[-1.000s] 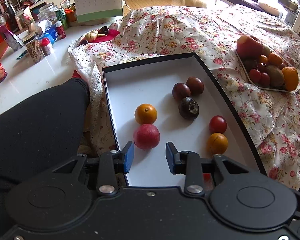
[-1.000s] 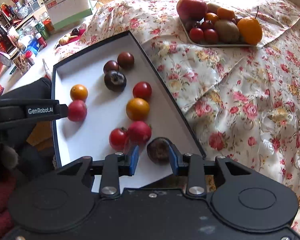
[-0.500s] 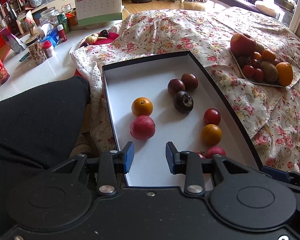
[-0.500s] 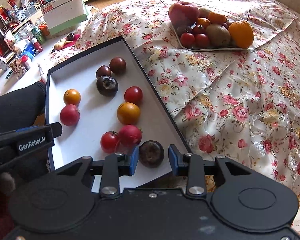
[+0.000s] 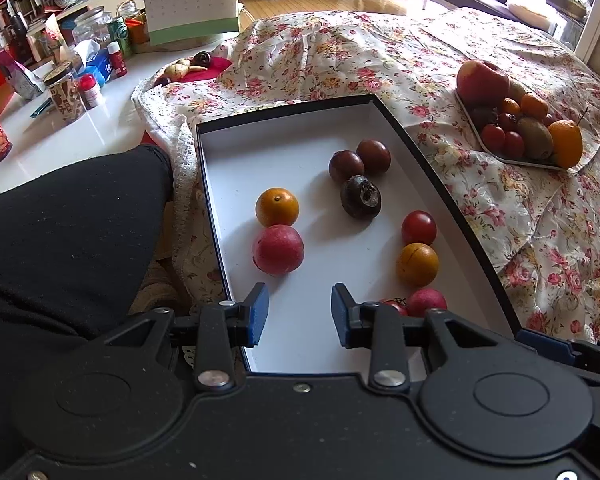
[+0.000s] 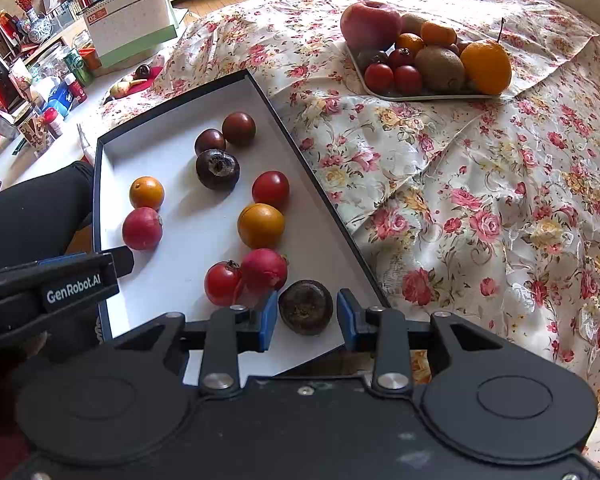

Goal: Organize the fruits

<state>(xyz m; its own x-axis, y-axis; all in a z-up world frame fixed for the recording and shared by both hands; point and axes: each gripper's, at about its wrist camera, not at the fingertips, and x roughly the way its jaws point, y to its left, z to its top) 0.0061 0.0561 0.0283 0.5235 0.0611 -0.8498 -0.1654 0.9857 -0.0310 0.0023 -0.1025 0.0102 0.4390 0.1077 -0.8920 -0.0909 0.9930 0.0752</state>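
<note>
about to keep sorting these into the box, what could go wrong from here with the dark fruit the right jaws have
The right gripper is shut on the dark fruit near the box's near right corner; released carelessly, it might roll toward the rim. It sits close to the red radish-like fruit and tomato, so lowering it could nudge them. The left gripper hovers nearby and might bump the right one.
</note>
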